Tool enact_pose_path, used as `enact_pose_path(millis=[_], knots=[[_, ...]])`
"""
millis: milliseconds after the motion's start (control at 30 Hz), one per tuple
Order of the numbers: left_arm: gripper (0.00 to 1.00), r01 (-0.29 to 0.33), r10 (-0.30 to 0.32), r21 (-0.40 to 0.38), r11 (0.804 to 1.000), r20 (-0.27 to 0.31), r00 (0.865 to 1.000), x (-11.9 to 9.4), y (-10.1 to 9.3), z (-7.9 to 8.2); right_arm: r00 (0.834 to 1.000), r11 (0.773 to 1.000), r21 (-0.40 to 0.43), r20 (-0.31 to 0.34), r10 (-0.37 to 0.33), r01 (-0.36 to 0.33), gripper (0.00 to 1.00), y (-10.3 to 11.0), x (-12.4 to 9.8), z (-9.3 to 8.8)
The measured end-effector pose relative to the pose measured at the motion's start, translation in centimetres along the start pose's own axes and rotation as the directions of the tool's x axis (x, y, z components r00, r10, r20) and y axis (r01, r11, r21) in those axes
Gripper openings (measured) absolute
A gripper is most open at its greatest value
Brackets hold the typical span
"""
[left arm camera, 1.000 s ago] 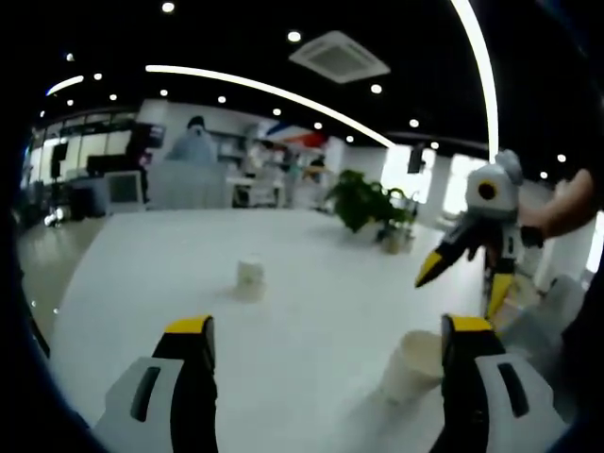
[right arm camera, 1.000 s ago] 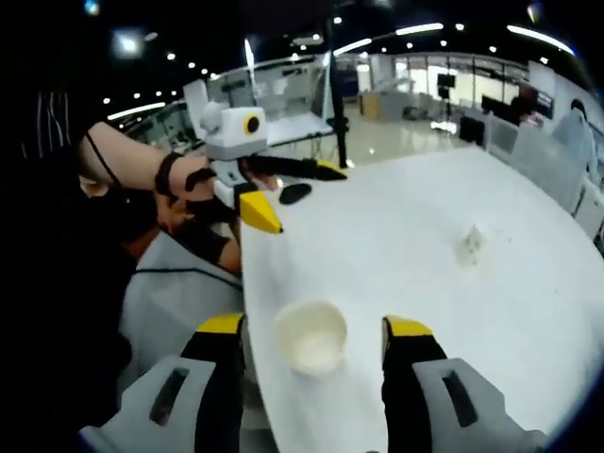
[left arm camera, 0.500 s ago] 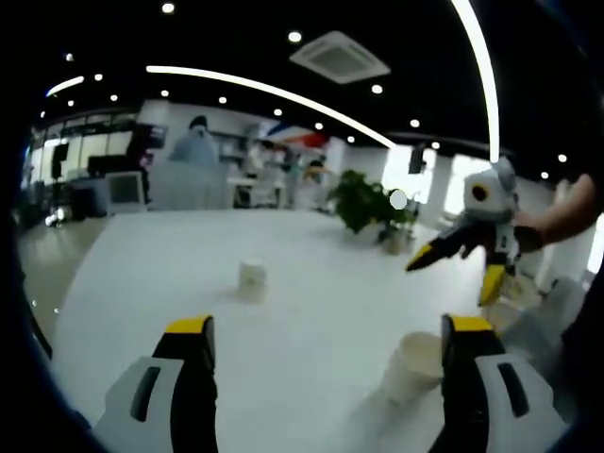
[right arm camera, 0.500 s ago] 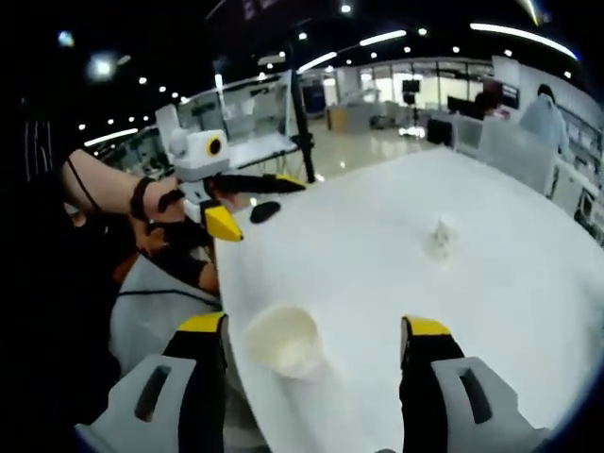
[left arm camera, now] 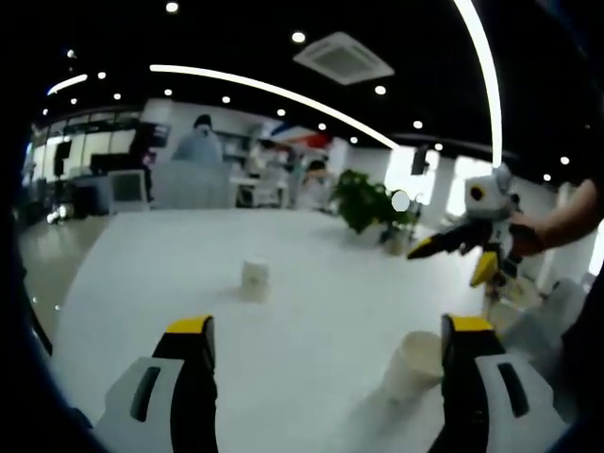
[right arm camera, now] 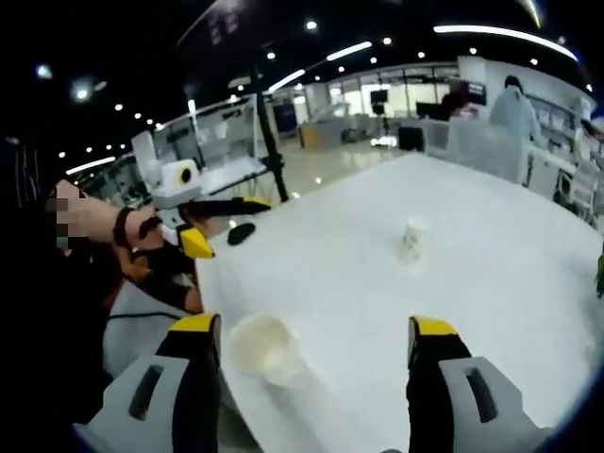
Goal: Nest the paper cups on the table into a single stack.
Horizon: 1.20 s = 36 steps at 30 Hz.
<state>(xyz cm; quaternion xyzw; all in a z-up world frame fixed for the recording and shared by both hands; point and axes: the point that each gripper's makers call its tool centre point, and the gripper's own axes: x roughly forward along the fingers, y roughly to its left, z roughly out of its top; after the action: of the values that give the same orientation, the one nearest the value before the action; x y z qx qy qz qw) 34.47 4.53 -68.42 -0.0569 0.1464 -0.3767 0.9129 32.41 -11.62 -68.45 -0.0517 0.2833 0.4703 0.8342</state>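
Two white paper cups stand apart on a white table point(left arm camera: 311, 283). The near cup point(left arm camera: 414, 363) point(right arm camera: 264, 347) stands mouth up close to the table's edge. The far cup point(left arm camera: 254, 276) point(right arm camera: 412, 240) stands out in the middle of the table point(right arm camera: 491, 274). My left gripper point(left arm camera: 326, 342) is open above the table, with the near cup just inside its right jaw; it also appears as the left gripper point(right arm camera: 212, 226) at the left of the right gripper view. My right gripper point(right arm camera: 311, 342) is open, the near cup beside its left jaw; the right gripper point(left arm camera: 453, 255) hangs open in the left gripper view.
A small dark object point(right arm camera: 241, 233) lies on the table by the left gripper. Potted plants point(left arm camera: 373, 208) stand at the table's far end. A person point(left arm camera: 196, 146) is in the room behind, with desks and glass partitions. A hand and sleeve point(right arm camera: 113, 226) hold the left gripper.
The right gripper has swung so its view turned right: the near cup slid toward its left jaw and the far cup toward centre. In the left gripper view it moved left and rolled.
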Motion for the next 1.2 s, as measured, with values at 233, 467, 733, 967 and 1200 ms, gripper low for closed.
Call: enact_pose_path(millis=[233,467,733,967,1200], knots=[[0.98,-0.005,0.005,0.0,1.0,-0.001,1.0,0.0,0.0,-0.1,0.998,0.998,0.022,0.03,-0.054,0.054,0.93,-1.1,-0.4,0.1],[0.98,-0.005,0.005,0.001,1.0,-0.005,1.0,-0.1,0.0,-0.2,0.987,0.99,0.072,0.104,-0.125,0.118,1.0,-2.6,-1.5,1.0],[0.98,-0.006,0.006,0.003,1.0,-0.003,1.0,0.0,-0.1,-0.1,0.987,0.99,0.078,0.092,-0.128,0.121,1.0,-2.9,-1.6,0.7],[0.98,-0.004,0.004,0.005,1.0,-0.01,1.0,0.1,-0.3,-0.3,0.987,0.989,0.08,0.084,-0.134,0.127,1.0,-2.9,-1.5,0.1],[0.98,-0.016,0.016,0.014,1.0,-0.011,1.0,0.4,0.1,-0.1,0.987,0.987,0.097,0.089,-0.135,0.127,1.0,-3.2,-1.5,-0.4]])
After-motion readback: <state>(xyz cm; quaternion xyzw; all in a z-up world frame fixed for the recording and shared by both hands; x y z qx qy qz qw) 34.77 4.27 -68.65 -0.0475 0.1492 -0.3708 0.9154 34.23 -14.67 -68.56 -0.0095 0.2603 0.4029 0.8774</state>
